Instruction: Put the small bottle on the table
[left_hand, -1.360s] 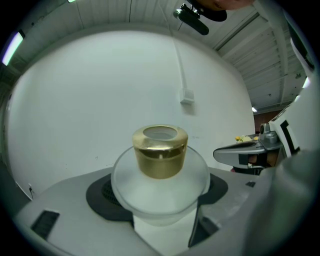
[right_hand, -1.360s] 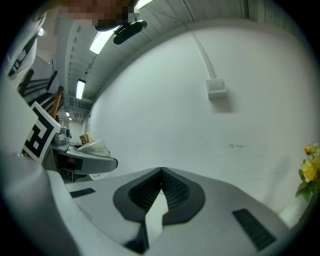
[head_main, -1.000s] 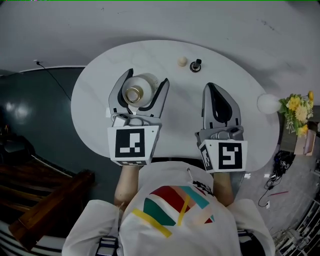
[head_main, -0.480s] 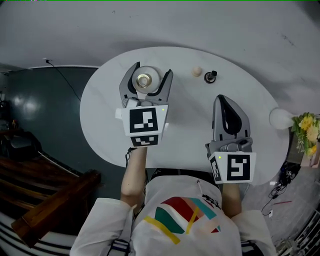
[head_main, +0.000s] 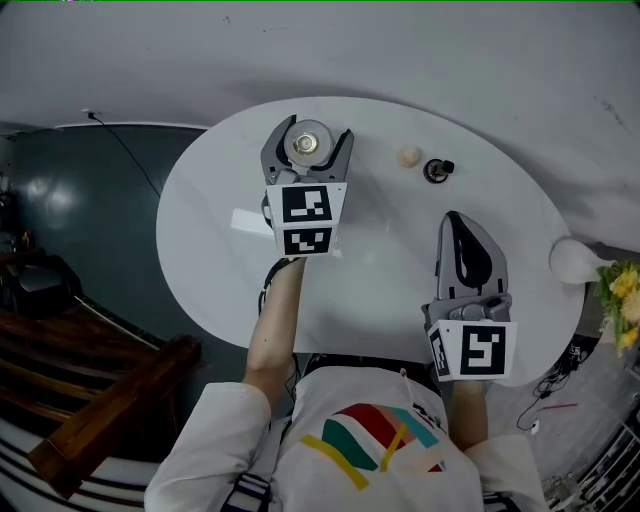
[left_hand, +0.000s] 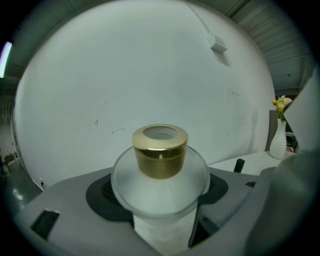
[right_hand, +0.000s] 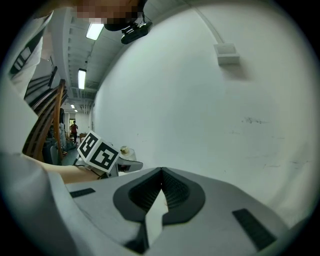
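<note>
Bottle status record: small bottle (left_hand: 159, 192) clamped in left gripper (head_main: 311, 137)

Noted dark floor (head_main: 70, 230) and brown wooden frame (head_main: 110, 410) at far left of head view. Found white oval table (head_main: 215, 240) just right of these.

Located left gripper over far-left part of table top, at end of outstretched bare forearm (head_main: 275, 320), with marker cube (head_main: 306, 217) facing camera. Confirmed in left gripper view that both jaws pressed against frosted body of small bottle, one jaw on each side. Found small bottle upright between jaws, with gold cap (left_hand: 160, 151) uppermost and a pale disc at cap centre. Could not establish from any view whether bottle base touched table top.

Recorded small beige ball (head_main: 408, 157) and small black object (head_main: 437, 170) on table, just right of left gripper. Found these near each other but apart, and clear of both grippers.

Located right gripper (head_main: 456, 220) over near-right part of table, well apart from left gripper. Confirmed in right gripper view that jaws met at tips, closed together and holding nothing.

Noted white vase (head_main: 572, 260) at right end of table, with yellow flowers (head_main: 625, 290) just beside it at frame edge.
</note>
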